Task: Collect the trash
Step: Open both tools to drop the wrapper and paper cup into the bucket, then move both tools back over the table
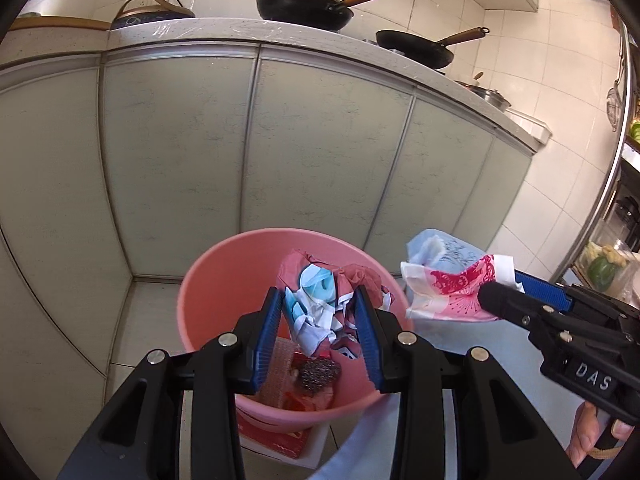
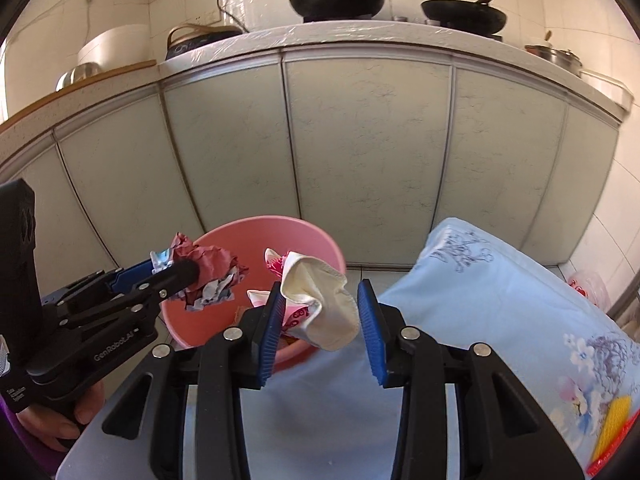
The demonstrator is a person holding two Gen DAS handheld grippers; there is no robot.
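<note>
1. Broadly, pale green cabinet doors (image 1: 256, 140) fill the far side of both views, under a speckled bench (image 1: 224, 26) wrapped in clear film.
2. On that bench stand two black woks with wooden handles: one (image 1: 306, 6) further left, the other (image 1: 416, 50) to its right. A steel lidded pot (image 2: 556, 58) sits at the far right end.
3. On the right, a light blue floral cloth (image 2: 492, 304) covers a surface near the cameras; a yellow and red item (image 2: 612, 428) lies at its right edge.
4. A pink bin (image 1: 224, 280) stands on the floor just in front of the cabinets, beside the cloth-covered surface. It holds a steel scouring ball (image 1: 318, 374) and red packaging low inside.
5. The left gripper (image 1: 322, 336) hangs over the bin's open mouth, clamped on a crumpled wad of red, white and teal wrappers (image 1: 320, 304). From the right wrist camera the same wad (image 2: 204, 276) juts from its fingertips above the bin's left rim.
6. The right gripper (image 2: 320, 316) is closed on a crumpled cream and pink napkin (image 2: 320, 304), which presses against the left pad; whether it touches the right pad I cannot tell. From the left wrist camera this napkin (image 1: 452, 292) hangs just right of the bin's rim, outside it.
7. A hand (image 2: 68, 416) grips the left gripper's handle; fingers (image 1: 588, 436) hold the right one's.
</note>
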